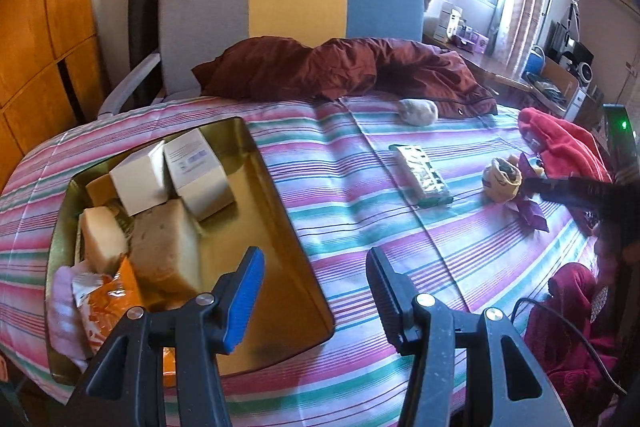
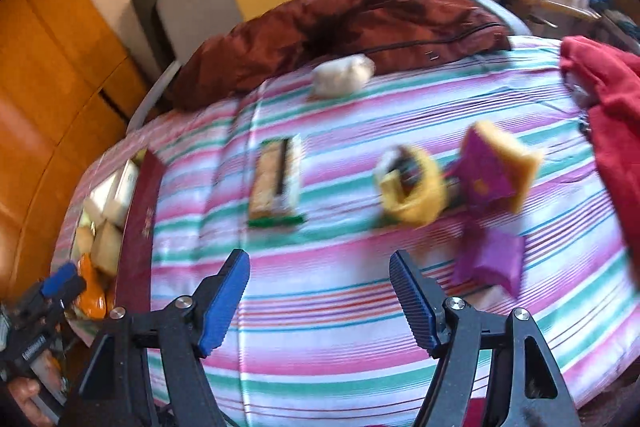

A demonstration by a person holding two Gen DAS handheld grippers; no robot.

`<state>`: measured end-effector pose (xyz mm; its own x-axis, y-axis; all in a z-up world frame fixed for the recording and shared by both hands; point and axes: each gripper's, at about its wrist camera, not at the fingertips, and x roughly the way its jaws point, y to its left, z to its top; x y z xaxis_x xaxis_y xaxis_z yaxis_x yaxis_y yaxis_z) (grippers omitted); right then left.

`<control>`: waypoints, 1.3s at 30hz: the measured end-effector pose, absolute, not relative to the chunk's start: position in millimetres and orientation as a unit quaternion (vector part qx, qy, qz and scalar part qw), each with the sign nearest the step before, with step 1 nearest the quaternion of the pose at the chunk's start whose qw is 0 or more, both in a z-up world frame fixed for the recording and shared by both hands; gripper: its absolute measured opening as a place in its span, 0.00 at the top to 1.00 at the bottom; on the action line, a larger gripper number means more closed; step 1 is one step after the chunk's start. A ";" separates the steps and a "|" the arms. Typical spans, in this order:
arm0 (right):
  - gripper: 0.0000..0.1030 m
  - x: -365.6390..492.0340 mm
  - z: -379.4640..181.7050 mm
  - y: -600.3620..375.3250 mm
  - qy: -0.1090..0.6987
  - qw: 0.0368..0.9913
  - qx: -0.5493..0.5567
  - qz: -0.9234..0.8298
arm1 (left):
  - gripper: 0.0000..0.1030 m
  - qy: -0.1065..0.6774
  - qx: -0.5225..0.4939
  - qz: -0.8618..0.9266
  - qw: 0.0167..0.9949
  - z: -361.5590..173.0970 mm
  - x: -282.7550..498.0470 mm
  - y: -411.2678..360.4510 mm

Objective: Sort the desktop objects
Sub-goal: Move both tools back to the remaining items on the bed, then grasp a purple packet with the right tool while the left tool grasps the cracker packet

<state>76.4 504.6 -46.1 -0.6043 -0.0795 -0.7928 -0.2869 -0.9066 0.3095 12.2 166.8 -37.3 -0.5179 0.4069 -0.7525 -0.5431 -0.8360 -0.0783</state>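
A gold tin tray (image 1: 276, 211) sits on the left of the striped bed cover, holding white boxes (image 1: 198, 173), pale soap blocks (image 1: 166, 247) and an orange packet (image 1: 110, 303). My left gripper (image 1: 316, 259) hovers open over the tray's right rim with nothing between its fingers. A green and silver packet (image 1: 420, 175) (image 2: 276, 183) lies mid-bed. To its right is a yellow pouch (image 1: 502, 177) (image 2: 412, 191) with purple ribbon (image 2: 492, 259). My right gripper (image 2: 318, 259) is open and empty, in front of the packet and pouch. The right wrist view is blurred.
A white fuzzy ball (image 1: 418, 111) lies by a brown duvet (image 1: 340, 71) at the bed's far side. Red cloth (image 1: 560, 143) is heaped at the right edge. A cluttered desk (image 1: 552, 75) stands behind it. A hand holds the left gripper, whose fingers (image 2: 60, 279) show by the tray.
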 end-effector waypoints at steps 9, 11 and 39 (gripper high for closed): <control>0.29 89.8 -57.1 573.6 0.198 0.141 -0.466 0.851 | 0.48 0.095 -0.418 0.855 0.291 -46.7 11.1 187.7; 0.29 91.0 -70.5 585.7 0.216 0.158 -0.481 0.835 | 0.48 0.097 -0.423 0.851 0.295 -48.6 9.4 193.1; 0.56 72.4 -112.5 582.5 0.156 0.172 -0.531 0.815 | 0.47 0.120 -0.476 0.783 0.381 -79.1 -31.2 331.9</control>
